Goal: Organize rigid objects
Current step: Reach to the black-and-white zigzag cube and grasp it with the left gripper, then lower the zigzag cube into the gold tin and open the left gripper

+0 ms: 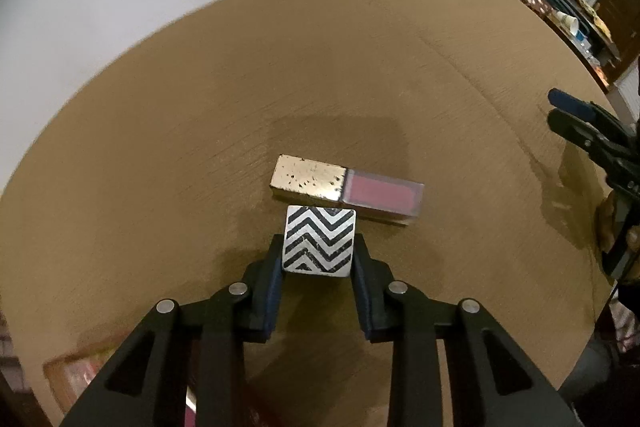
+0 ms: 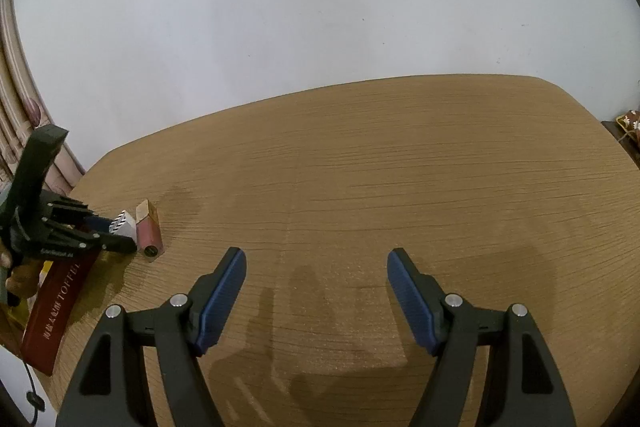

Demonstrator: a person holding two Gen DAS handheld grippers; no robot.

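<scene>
My left gripper (image 1: 319, 247) is shut on a small block with a black-and-white zigzag top (image 1: 319, 239), low over the wooden table (image 1: 160, 147). Just beyond the block lies a lip-gloss tube (image 1: 347, 190) with a gold cap at the left and a pink clear body at the right, crosswise to my fingers. The block's far edge is right next to the tube; I cannot tell if they touch. In the right wrist view the left gripper (image 2: 116, 231), block (image 2: 123, 223) and tube (image 2: 149, 231) are at the far left. My right gripper (image 2: 316, 263) is open and empty above bare table (image 2: 400, 167).
A dark red box with gold lettering (image 2: 54, 311) lies at the table's left edge, under the left gripper. A white wall stands behind the table. My right gripper shows at the right edge of the left wrist view (image 1: 580, 125). Clutter sits off the table at far right (image 1: 572, 15).
</scene>
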